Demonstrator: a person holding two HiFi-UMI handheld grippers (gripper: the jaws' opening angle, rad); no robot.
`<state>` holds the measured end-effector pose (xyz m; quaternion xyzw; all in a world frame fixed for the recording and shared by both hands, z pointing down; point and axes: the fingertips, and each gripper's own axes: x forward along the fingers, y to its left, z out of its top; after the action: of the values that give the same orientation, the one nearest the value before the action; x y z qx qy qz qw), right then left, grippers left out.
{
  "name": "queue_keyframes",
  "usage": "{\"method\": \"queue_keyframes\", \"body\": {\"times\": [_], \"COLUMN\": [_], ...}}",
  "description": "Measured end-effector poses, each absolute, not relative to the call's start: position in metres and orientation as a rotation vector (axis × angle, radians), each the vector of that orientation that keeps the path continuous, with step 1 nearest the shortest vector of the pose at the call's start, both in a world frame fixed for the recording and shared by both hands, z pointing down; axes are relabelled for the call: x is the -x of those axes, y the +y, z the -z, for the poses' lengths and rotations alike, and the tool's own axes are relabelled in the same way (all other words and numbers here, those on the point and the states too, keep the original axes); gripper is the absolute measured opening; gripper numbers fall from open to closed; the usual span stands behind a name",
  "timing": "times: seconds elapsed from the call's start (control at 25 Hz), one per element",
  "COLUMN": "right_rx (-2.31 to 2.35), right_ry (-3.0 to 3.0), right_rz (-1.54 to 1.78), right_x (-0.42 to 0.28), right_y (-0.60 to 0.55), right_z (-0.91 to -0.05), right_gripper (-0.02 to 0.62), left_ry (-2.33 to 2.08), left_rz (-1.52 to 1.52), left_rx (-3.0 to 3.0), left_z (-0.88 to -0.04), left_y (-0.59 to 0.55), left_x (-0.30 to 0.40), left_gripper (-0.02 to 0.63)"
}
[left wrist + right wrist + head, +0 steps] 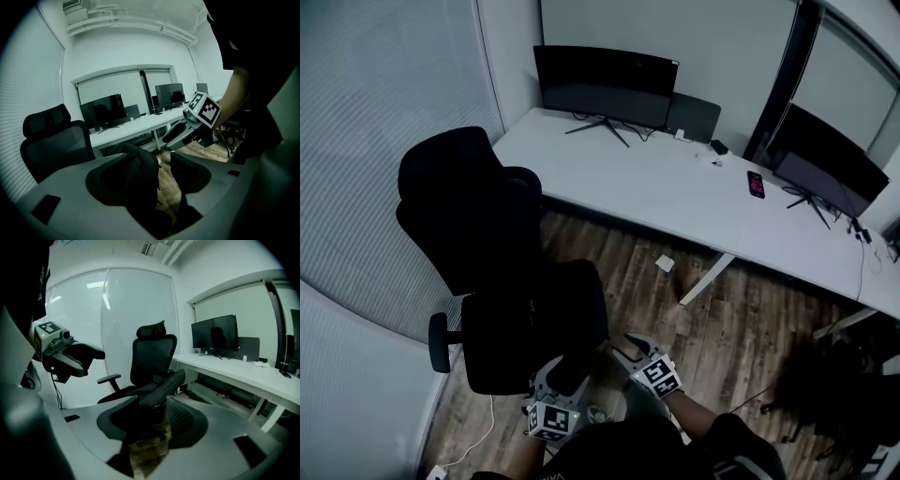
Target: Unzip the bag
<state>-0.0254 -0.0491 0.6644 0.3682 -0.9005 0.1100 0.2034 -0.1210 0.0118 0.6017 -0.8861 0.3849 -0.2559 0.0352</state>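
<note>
Wood floor (741, 328) beside a white tabletop (675, 187) carries a black chair (455, 202) with the black bag (539, 314) lying on its seat, and near the seat's front edge the left tongs (565, 367) and right tongs (631, 344) both stand wide apart, gripping nothing.

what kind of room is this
Most likely an office. A long white desk carries several dark monitors, a black high-backed office chair stands in front of it, and the floor is wood-look planks.
</note>
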Motion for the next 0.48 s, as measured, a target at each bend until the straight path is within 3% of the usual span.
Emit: {"method": "queue_keyframes", "body": {"times": [0.48], "right_rx": [-0.813], "right_ry": [-2.411], "right_rz": [-0.304], "right_x": [0.043], "right_y": [-0.086], "right_z": [-0.754], "right_gripper": [0.179], "left_ry": [1.223], "left_rz": [0.896], "left_rx": [2.741], "left_z": [-0.636], "left_y": [-0.023], "left_x": [0.111], "left_gripper": [0.284]}}
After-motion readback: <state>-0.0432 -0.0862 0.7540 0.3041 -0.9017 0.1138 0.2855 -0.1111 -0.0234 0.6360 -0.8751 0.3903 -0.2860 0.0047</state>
